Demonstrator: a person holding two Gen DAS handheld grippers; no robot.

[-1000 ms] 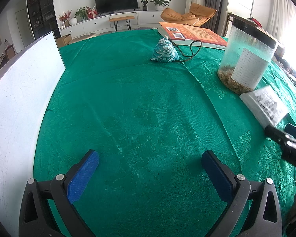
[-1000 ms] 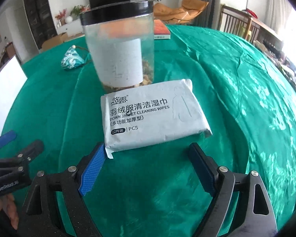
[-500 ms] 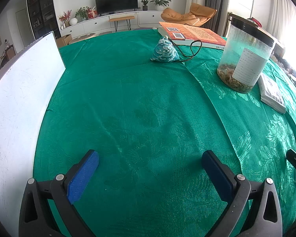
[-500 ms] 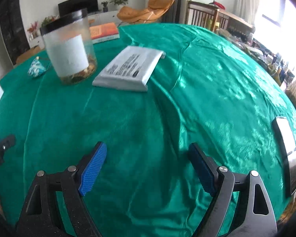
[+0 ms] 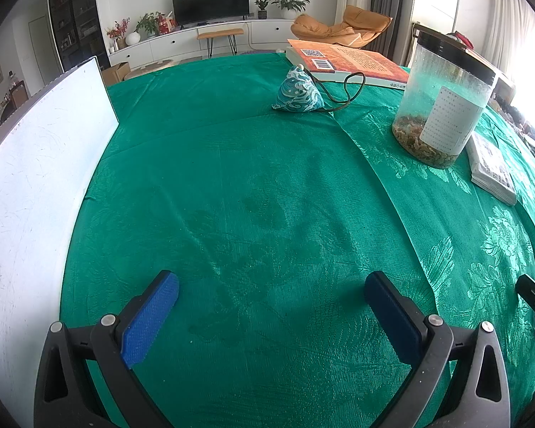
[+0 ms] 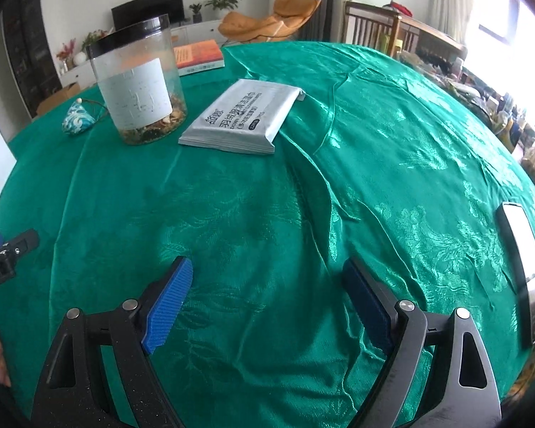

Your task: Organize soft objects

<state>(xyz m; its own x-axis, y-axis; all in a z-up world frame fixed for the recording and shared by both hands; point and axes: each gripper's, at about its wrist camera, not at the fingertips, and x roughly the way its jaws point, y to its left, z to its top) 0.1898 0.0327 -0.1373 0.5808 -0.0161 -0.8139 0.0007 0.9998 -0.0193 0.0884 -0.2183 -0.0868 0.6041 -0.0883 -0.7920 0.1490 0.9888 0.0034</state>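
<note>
A grey wet-wipes pack (image 6: 244, 120) lies flat on the green tablecloth (image 6: 253, 214), just right of a clear jar (image 6: 139, 82); in the left wrist view the pack (image 5: 490, 167) shows edge-on behind the jar (image 5: 442, 96). A small blue patterned pouch (image 5: 297, 91) with a dark cord sits far back, and shows as a pouch (image 6: 76, 121) left of the jar. My left gripper (image 5: 271, 287) is open over bare cloth. My right gripper (image 6: 267, 271) is open too, well short of the pack, with nothing between its fingers.
An orange book (image 5: 349, 62) lies at the table's far side. A white board (image 5: 32, 185) stands along the left edge. A flat dark device (image 6: 524, 267) rests near the right edge. Chairs and a cluttered table stand beyond the cloth on the right.
The right gripper has pulled back and swung right, away from the wipes pack, which now lies farther off and angled. The left gripper has stayed still.
</note>
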